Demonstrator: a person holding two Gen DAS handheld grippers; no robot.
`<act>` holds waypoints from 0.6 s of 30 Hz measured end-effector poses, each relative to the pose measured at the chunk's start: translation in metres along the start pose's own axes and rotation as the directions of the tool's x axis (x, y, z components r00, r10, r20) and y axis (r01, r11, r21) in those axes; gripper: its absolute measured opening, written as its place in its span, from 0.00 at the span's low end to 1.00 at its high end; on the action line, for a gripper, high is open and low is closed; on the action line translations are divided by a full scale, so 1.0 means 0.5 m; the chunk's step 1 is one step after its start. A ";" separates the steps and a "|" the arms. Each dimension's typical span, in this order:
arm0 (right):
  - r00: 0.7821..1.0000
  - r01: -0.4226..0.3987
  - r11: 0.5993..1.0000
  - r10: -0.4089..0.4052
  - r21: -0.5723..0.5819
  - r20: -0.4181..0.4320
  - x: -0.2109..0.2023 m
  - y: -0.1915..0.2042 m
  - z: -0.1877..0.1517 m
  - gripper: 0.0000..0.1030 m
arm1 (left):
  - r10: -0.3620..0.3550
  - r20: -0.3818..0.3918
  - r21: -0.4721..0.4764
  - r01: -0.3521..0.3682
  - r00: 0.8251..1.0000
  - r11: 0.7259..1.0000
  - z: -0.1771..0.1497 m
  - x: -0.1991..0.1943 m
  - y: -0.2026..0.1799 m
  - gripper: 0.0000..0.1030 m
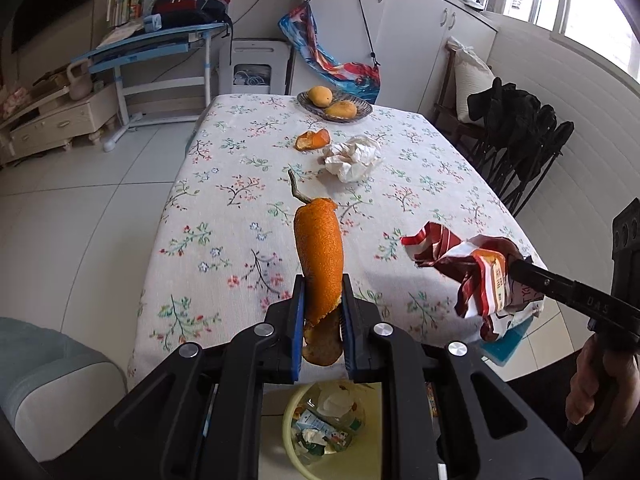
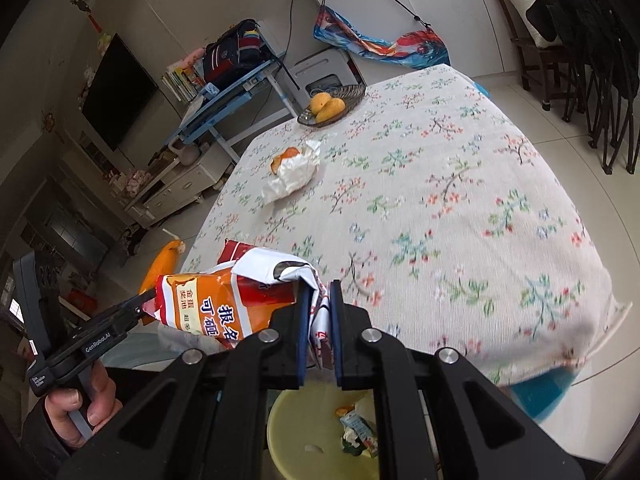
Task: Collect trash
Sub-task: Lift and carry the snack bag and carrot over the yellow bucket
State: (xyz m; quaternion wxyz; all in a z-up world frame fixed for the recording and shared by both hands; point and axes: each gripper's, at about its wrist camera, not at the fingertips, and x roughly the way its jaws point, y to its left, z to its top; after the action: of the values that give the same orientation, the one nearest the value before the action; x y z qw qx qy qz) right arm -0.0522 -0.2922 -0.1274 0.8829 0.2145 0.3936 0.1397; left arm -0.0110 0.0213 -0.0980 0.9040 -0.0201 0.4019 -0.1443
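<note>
Yellow bin (image 1: 292, 420) below floral tablecloth (image 1: 240, 208); blue desk (image 1: 160, 44) beyond.

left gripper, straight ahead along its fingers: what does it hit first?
Probably the tablecloth. The left gripper, shut on an orange peel, points over the table toward the crumpled paper; the peel would likely meet the cloth short of it. Depth is unclear.
</note>
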 end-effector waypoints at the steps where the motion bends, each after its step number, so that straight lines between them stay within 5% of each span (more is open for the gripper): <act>1: 1.000 0.000 1.000 0.000 -0.001 -0.002 -0.002 0.001 -0.005 0.10 | 0.000 0.001 0.003 0.000 1.000 1.000 -0.004 -0.003 -0.002 0.15; 18: 0.998 0.022 0.998 -0.025 -0.050 -0.066 -0.014 0.030 -0.081 0.10 | -0.008 0.023 0.002 0.008 1.000 1.000 -0.058 -0.050 -0.011 0.15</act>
State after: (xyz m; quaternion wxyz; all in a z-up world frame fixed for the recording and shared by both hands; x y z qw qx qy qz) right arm -0.0887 -0.2713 -0.1400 0.8759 0.1832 0.4217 0.1462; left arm -0.0494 0.0251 -0.0987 0.9081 -0.0226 0.3910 -0.1482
